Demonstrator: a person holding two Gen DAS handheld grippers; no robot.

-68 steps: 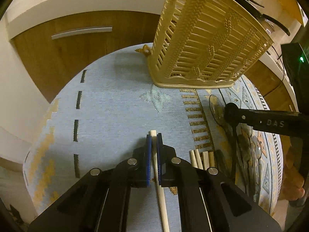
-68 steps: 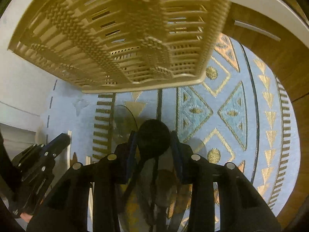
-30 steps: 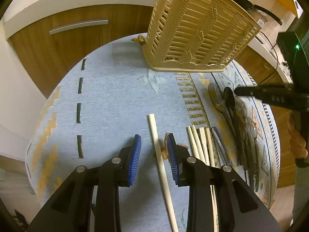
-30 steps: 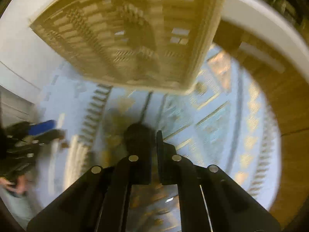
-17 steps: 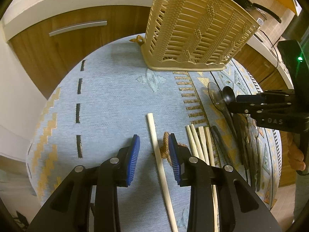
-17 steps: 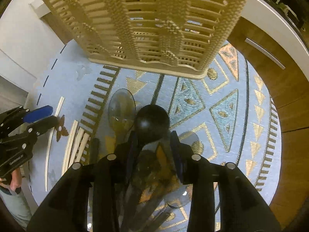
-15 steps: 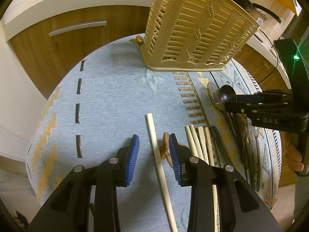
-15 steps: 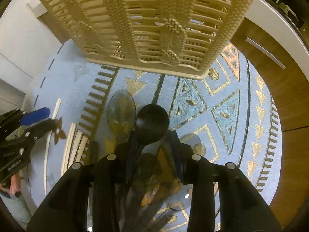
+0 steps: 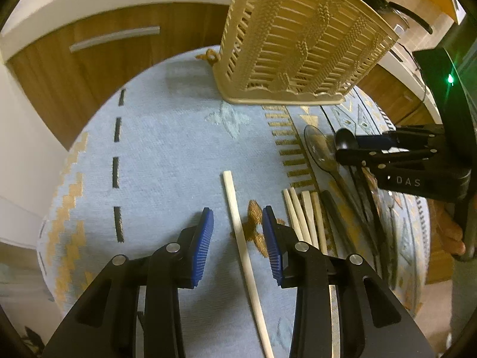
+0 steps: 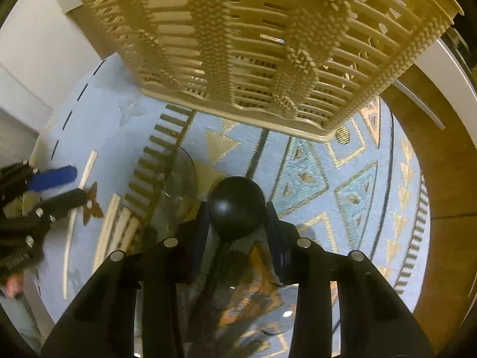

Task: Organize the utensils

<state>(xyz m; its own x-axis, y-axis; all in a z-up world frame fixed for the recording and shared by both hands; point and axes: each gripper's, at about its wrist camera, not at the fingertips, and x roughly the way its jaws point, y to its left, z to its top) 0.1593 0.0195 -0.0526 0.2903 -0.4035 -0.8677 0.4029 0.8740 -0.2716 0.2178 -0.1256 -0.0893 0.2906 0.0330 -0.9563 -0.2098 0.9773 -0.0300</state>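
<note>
A pale chopstick point(image 9: 238, 238) lies on the blue patterned cloth point(image 9: 167, 155). My left gripper point(image 9: 237, 213) stands open astride it, blue pads clear of it on both sides. Just right of it lies a bundle of several more chopsticks point(image 9: 301, 217). Further right, my right gripper point(image 10: 237, 204) points steeply down over a black spoon point(image 10: 235, 217). The round bowl fills the gap and both fingers sit against it. The left wrist view shows the same grip at the black spoon point(image 9: 344, 143). A clear spoon point(image 10: 179, 176) lies close on its left.
A tall beige slatted basket point(image 9: 298, 44) stands at the back of the cloth, close ahead of the right gripper. Several dark utensil handles point(image 9: 372, 223) lie under that gripper. Wooden cabinet fronts point(image 9: 113, 37) curve round behind. A person's hand point(image 9: 453, 232) shows at the right edge.
The left gripper let go of the chopstick and now stays open astride it. The right gripper, shut a second ago, spread and came down around the black spoon's bowl, nudging the clear spoon left.
</note>
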